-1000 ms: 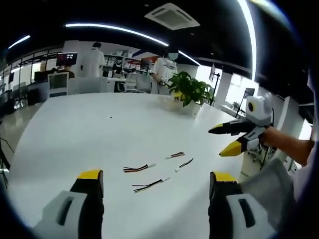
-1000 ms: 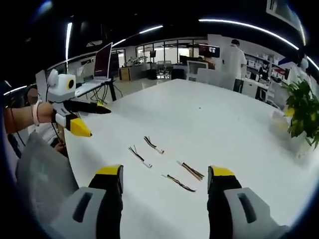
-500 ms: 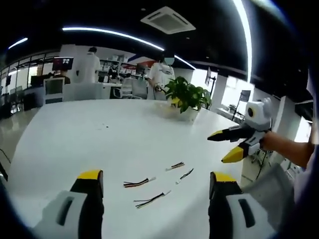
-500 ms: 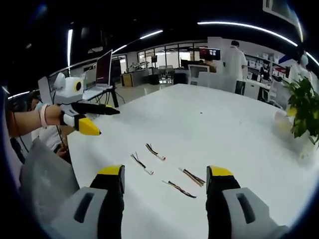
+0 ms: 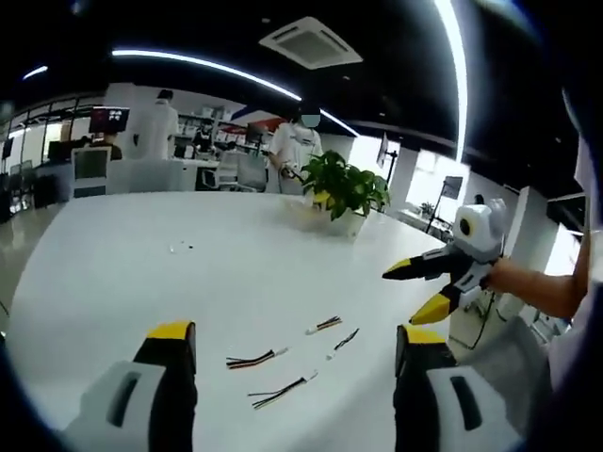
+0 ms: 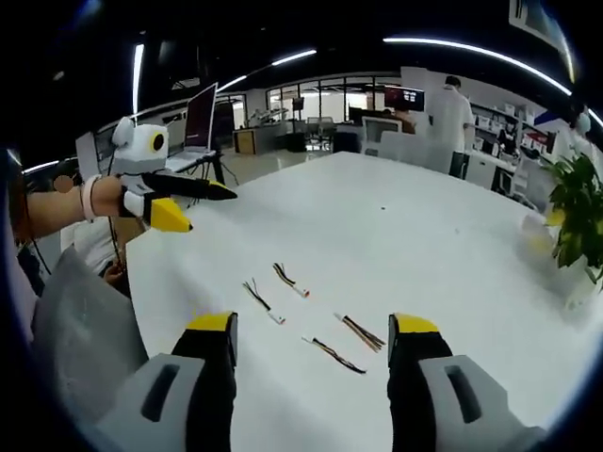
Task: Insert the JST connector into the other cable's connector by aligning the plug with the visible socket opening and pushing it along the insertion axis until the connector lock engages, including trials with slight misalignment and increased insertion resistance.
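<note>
White-tipped cable pigtails, four in all, are seen loose on the white table (image 5: 141, 282): nearest pair (image 5: 278, 392) and (image 5: 252, 359), farther pair (image 5: 325, 325) and (image 5: 345, 339). None is mated or gripped; the whole insertion is judged still to be done. In the left gripper view their long axes run roughly left to right, pale connector ends to the right. Left gripper (image 5: 292, 344) and right gripper (image 6: 311, 330) are held spread and empty above the table.
</note>
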Motion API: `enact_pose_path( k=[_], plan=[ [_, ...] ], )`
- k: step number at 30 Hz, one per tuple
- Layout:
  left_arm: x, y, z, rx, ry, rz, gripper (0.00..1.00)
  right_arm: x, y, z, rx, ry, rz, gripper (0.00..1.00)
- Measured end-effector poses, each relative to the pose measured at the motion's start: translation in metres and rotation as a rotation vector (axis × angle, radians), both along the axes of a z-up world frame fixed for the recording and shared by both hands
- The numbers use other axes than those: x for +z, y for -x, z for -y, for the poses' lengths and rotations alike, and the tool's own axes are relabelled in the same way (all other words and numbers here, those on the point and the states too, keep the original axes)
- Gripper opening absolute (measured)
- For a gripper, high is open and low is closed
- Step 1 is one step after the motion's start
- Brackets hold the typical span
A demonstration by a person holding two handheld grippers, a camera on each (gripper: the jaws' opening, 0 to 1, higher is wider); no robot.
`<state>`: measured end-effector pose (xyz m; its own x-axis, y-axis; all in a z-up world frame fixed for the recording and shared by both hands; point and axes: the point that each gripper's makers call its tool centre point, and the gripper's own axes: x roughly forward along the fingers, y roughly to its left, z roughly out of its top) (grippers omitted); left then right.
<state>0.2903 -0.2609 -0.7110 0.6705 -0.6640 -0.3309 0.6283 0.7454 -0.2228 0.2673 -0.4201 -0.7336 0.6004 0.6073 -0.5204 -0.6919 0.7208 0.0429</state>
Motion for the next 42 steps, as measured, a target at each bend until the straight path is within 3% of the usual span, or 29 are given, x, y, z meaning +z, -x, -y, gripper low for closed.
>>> enact_pose_path(
  k=[4,14,28,42],
  plan=[
    [0.000,0.001,0.002,-0.014,0.023,-0.011,0.85,0.001,-0.005,-0.002,0.002,-0.010,0.005,0.62],
    [-0.005,-0.004,0.005,-0.034,0.004,0.007,0.82,0.003,-0.021,-0.013,0.033,-0.005,0.035,0.60],
    [-0.028,-0.016,0.009,-0.063,-0.098,0.015,0.82,-0.006,-0.032,-0.010,0.053,0.011,0.022,0.57],
    [-0.034,-0.027,0.019,-0.105,-0.103,0.035,0.78,-0.019,-0.038,-0.016,0.089,0.034,0.008,0.54]
  ],
)
